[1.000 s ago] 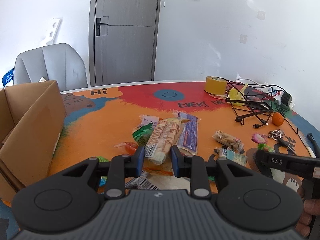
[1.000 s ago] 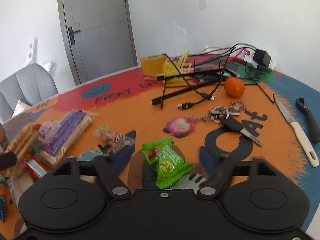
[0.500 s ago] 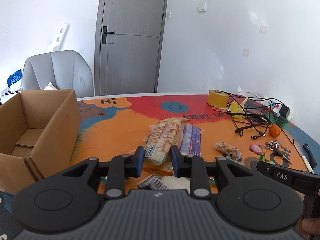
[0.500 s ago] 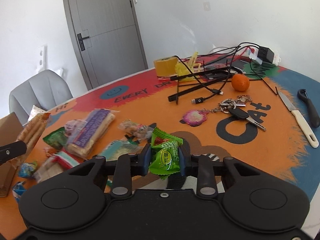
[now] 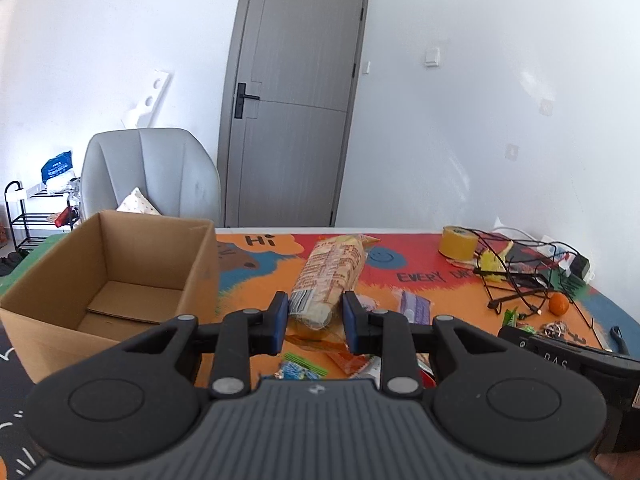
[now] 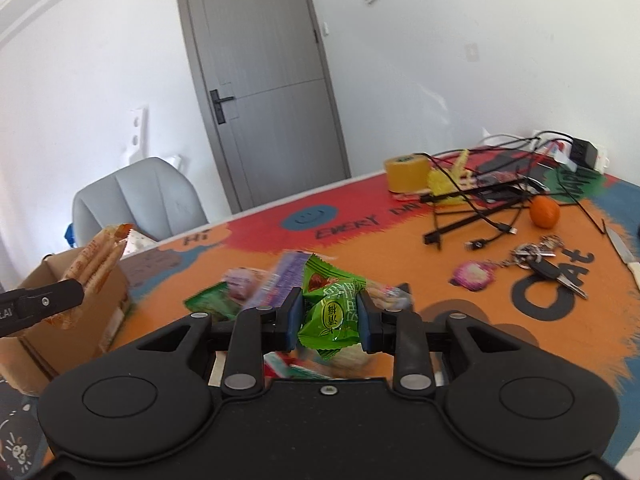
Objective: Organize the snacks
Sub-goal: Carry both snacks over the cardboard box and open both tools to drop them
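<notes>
- Your left gripper (image 5: 314, 322) is clamped on the near end of a long cracker pack (image 5: 330, 276); the blue pads press it from both sides and the pack points away from you, lifted off the table (image 5: 256, 280).
- In the right wrist view that same pack (image 6: 96, 264) hangs above the near corner of the cardboard box (image 6: 80, 312).
- Your right gripper (image 6: 328, 322) has closed its fingers on a green candy packet (image 6: 334, 312) (the wrapper is crumpled between the pads), held above the table.
- The box (image 5: 108, 280) sits open-topped to the left of your left gripper, and its inside shows only the bottom flaps.
- More snacks lie loose on the table under and beyond both grippers: a purple wafer pack (image 5: 416, 306), a small blue-wrapped sweet (image 5: 294, 372), and a few blurred wrappers you cannot tell apart.
- Well to the right lie a tape roll (image 6: 406, 174), tangled cables (image 6: 480, 208), an orange (image 6: 544, 212) and keys (image 6: 544, 258).
</notes>
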`<state>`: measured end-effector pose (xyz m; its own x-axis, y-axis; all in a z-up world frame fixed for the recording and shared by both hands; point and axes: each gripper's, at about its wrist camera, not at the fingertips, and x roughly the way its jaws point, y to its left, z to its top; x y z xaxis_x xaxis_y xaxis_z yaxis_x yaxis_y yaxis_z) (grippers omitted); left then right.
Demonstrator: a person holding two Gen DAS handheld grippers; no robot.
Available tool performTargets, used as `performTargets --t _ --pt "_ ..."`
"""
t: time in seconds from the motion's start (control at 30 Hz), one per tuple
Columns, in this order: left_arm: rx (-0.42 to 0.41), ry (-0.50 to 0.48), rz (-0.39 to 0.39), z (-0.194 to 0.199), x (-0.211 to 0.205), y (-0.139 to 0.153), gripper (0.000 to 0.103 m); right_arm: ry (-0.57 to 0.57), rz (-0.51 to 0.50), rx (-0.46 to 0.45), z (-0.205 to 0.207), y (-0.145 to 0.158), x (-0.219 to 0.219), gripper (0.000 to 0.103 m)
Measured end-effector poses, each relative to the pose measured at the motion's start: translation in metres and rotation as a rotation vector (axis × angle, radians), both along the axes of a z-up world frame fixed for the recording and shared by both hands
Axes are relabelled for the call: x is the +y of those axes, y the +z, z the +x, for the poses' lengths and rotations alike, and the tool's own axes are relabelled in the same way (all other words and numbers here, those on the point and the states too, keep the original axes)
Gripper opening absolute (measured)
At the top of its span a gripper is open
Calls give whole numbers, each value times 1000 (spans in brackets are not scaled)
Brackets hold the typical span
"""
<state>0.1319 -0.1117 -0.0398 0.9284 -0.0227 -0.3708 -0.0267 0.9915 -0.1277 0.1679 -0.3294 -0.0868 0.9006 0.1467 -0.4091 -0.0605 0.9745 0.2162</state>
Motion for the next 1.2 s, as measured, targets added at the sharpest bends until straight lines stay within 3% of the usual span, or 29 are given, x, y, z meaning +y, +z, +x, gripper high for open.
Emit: performTargets --t 0.53,0.83,1.2 --pt "-83 168 -21 -21 64 25 28 209 24 -74 5 33 77 29" --pt "-88 243 -35 -19 106 21 28 266 1 -103 11 47 118 29" --pt "-29 301 -76 -4 148 6 28 342 -19 -108 11 51 180 29"
